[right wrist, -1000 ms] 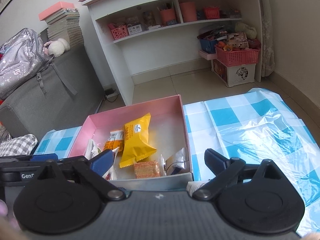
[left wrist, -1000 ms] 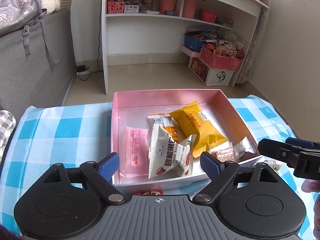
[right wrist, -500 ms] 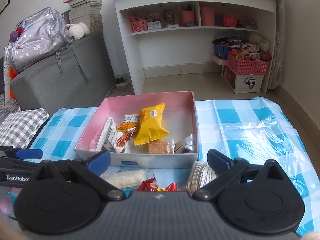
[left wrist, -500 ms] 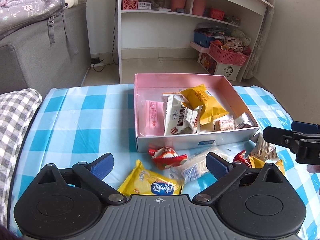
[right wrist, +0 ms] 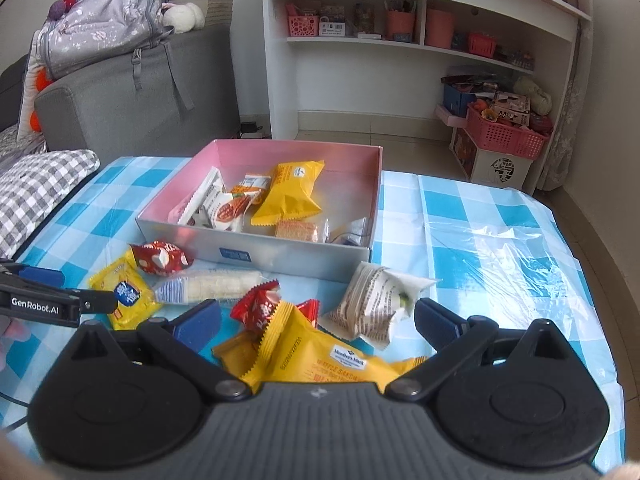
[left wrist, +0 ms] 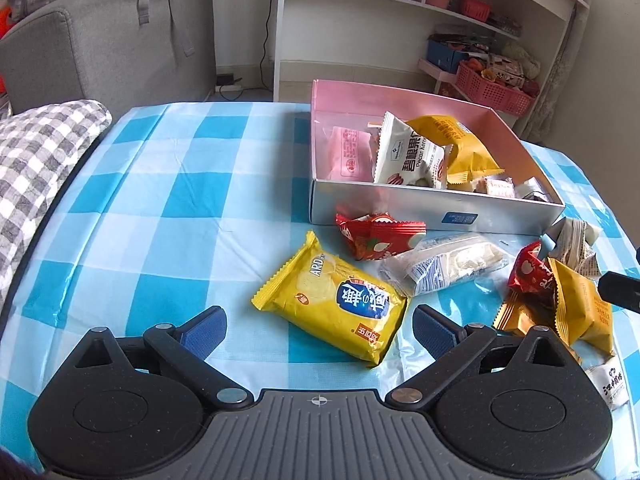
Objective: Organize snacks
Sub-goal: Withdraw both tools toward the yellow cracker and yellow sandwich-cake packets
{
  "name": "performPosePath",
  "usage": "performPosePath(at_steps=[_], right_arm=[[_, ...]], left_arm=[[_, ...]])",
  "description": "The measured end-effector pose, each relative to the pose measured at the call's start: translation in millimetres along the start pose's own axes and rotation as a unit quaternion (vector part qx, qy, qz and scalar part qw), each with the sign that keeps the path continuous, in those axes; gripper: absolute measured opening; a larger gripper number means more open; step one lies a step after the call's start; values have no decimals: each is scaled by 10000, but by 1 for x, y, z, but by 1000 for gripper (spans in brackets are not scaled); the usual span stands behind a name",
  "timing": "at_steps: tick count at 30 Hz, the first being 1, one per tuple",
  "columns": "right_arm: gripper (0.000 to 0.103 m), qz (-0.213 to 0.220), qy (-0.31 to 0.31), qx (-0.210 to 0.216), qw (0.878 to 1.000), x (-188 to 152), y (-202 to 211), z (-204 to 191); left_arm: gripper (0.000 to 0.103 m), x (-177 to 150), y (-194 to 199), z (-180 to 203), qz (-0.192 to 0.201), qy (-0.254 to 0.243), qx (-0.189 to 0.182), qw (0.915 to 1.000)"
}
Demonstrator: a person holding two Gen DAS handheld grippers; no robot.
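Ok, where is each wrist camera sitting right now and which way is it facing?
Left wrist: low behind the open left gripper, facing the yellow packet and pink box; right gripper's tip at its right edge.
Right wrist: behind the open right gripper, over a yellow bag; left gripper at its left edge.
Shared: box, loose snacks, shelf.

Loose snack packets (left wrist: pixel 332 300) lie on the tablecloth (left wrist: pixel 160 200) before the box (left wrist: pixel 436 208) holding others.
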State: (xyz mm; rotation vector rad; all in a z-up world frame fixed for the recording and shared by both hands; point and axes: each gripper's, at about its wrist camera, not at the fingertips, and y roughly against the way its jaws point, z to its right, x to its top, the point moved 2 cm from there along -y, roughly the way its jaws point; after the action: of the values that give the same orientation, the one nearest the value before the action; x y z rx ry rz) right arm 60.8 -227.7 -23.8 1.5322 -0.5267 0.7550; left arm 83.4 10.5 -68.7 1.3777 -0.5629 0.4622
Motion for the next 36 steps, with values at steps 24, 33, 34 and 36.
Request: performPosePath(at_steps=[24,33,34,36], right_arm=[[99,-312,1206,-113,9922,-39,-31,12],[86,-356,1213,-47,9920,-38,-33,8],[84,-350,1214,-40,9920,-37,-32,8],[83,-344,1197,-18,9922,-36,-32,6]], left_arm=[[99,-9,-35,18,129,-224,325,9991],[88,-8,-27,-1,0,-292,185,9994],[87,-8,-26,-3,-17,-290,190,9994],[86,-8,-24,-7,-64,-272,215,9994]])
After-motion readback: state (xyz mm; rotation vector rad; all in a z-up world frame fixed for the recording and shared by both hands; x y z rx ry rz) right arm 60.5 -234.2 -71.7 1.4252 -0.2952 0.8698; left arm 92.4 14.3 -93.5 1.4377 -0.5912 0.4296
